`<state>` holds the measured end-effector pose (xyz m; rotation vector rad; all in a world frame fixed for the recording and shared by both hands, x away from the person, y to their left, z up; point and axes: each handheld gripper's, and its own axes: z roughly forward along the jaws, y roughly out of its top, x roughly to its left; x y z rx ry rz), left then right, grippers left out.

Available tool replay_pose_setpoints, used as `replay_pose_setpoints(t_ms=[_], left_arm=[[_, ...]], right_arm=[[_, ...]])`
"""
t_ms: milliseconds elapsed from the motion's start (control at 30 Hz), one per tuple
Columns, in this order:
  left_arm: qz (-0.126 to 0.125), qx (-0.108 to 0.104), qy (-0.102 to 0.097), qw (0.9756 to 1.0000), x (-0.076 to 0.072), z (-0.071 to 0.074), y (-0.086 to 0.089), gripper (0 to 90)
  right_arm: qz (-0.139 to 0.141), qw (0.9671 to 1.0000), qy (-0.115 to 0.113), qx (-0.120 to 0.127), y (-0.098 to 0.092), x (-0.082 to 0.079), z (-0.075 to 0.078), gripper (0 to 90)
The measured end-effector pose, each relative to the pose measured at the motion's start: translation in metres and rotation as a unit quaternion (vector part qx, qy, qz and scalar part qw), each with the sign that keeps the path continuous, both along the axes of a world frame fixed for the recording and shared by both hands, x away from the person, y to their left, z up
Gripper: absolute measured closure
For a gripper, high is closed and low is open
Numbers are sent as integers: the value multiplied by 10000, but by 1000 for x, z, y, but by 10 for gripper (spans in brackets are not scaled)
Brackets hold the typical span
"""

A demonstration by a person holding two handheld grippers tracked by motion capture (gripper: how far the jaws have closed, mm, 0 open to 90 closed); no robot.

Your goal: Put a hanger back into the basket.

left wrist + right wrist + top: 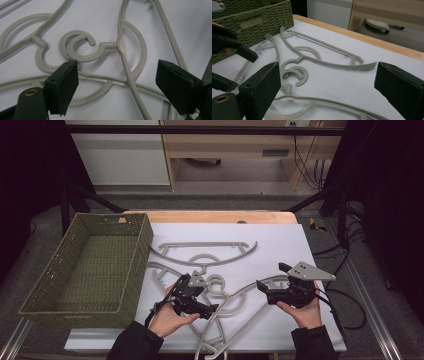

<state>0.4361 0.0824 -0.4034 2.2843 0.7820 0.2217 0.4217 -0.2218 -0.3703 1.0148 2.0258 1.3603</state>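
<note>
- At frame centre, hangers [215, 270] lie tangled, hooks [80, 47] interlocked.
- My left gripper [192, 301] and right gripper [280, 292]: both wide, empty.
- Advise freeing one hook before lifting.

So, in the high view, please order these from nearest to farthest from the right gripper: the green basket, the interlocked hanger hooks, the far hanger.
From the right gripper:
1. Interlocked hanger hooks, just to its left.
2. Far hanger, farther back and left.
3. Green basket, at the table's left edge.
</note>
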Motion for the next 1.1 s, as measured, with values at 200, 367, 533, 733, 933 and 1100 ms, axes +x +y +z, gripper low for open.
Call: replay_pose_setpoints(t_ms=[200, 367, 533, 733, 933, 1100], left_arm=[[-21, 153, 203, 9997, 5, -12, -15, 289], [-42, 162, 392, 9991, 9, -20, -25, 365], [-45, 147, 579, 9982, 14, -26, -35, 451], [-12, 360, 639, 9973, 18, -34, -44, 570], [57, 496, 744, 9960, 22, -39, -49, 654], [110, 573, 853, 9946, 26, -46, -53, 671]], right_arm=[[-9, 10000, 14, 0, 0, 0, 0, 72], [-1, 10000, 32, -4, 0, 0, 0, 72], [2, 10000, 23, -19, -1, 1, 0, 72], [-2, 10000, 38, -8, -2, 0, 1, 72], [10, 10000, 48, 0, -2, 0, 1, 72], [22, 10000, 59, -5, -1, 0, 1, 72]])
